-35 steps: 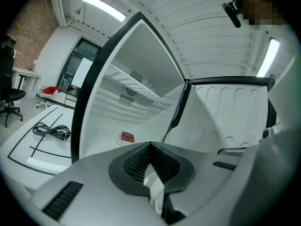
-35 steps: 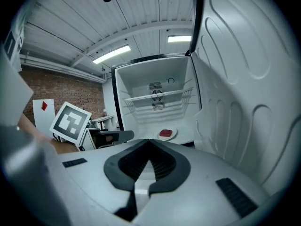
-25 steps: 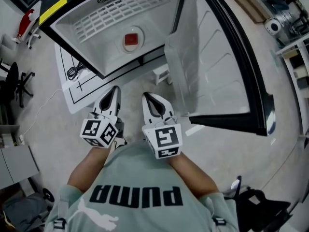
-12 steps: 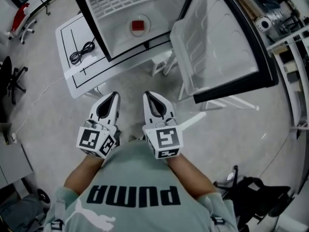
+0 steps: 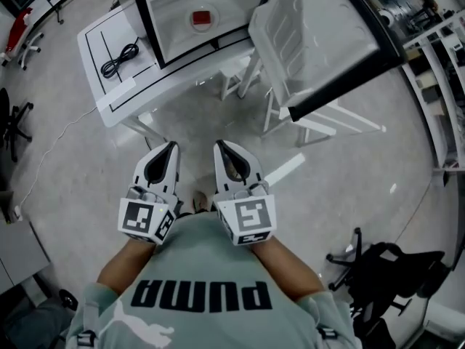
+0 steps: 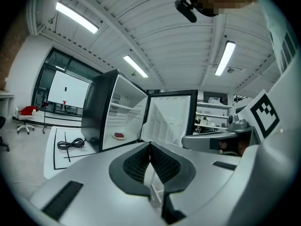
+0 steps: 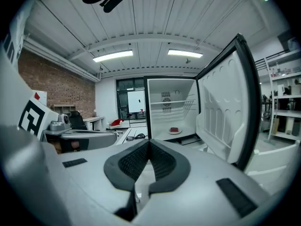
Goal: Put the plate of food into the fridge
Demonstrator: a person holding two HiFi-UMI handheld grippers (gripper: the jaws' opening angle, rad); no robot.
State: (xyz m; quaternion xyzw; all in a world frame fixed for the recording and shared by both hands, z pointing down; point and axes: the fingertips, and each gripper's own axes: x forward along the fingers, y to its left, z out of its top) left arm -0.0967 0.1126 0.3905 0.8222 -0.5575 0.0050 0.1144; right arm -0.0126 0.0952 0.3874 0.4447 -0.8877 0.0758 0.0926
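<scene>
A white plate with red food (image 5: 203,18) lies on the floor of the open white fridge (image 5: 174,31), which stands on a white table (image 5: 109,93) at the top of the head view. Its door (image 5: 312,35) hangs open to the right. Both gripper views show the plate (image 6: 119,135) (image 7: 175,130) far ahead inside the fridge. My left gripper (image 5: 173,146) and right gripper (image 5: 219,145) are held side by side near the person's chest, above the floor, well short of the table. Both are shut and hold nothing.
A black cable (image 5: 120,51) lies on the table left of the fridge. A white stool frame (image 5: 320,126) stands under the door. A black office chair (image 5: 385,271) is at lower right, shelving (image 5: 439,86) along the right, a red seat (image 5: 18,38) far left.
The fridge and table have slid toward the top of the head view and look smaller, so the person has backed away. Both grippers stay shut, side by side.
</scene>
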